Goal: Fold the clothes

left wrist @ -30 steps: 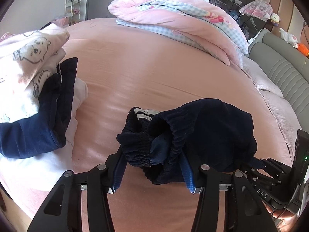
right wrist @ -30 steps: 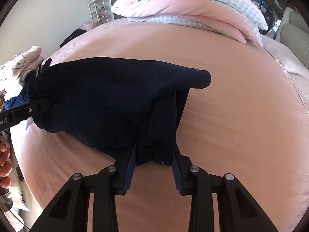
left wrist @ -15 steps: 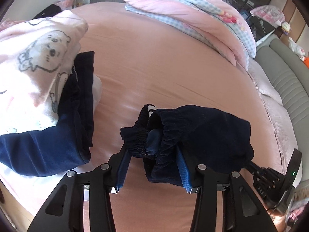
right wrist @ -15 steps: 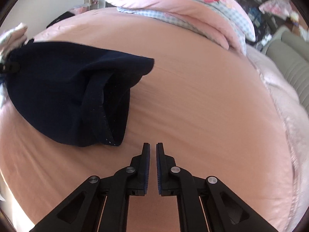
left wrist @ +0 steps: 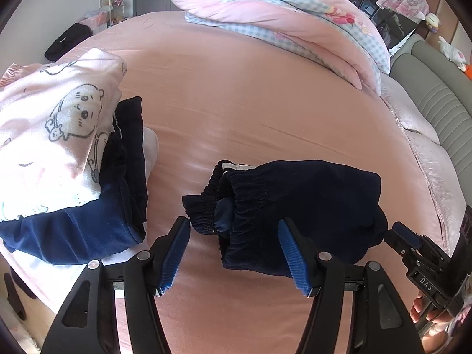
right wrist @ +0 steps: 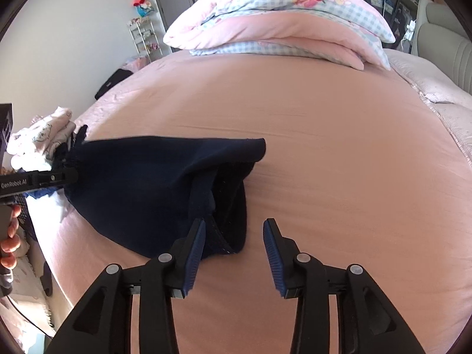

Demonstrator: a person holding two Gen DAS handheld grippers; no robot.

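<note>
The folded navy trousers lie on the pink bed sheet, elastic waistband toward the left wrist camera. My left gripper straddles the waistband; its jaws are opening and the blue pads stand off the cloth. In the right wrist view the trousers spread left of centre. My right gripper is also opening, with only the near hem beside its left pad, untouched. Each gripper shows in the other's view: the right gripper at the trousers' far end, the left gripper at the waistband.
A pile of folded clothes, with a pink cartoon-print garment on top of navy ones, sits at the bed's left edge. A folded pink and checked duvet lies at the back. A grey padded headboard runs along the right. A person's fingers hold the handles.
The left gripper, shut on the waistband in both earlier frames, has let it go. The right gripper released the trouser end, closed with nothing in it, and has now opened. Both pulled back slightly.
</note>
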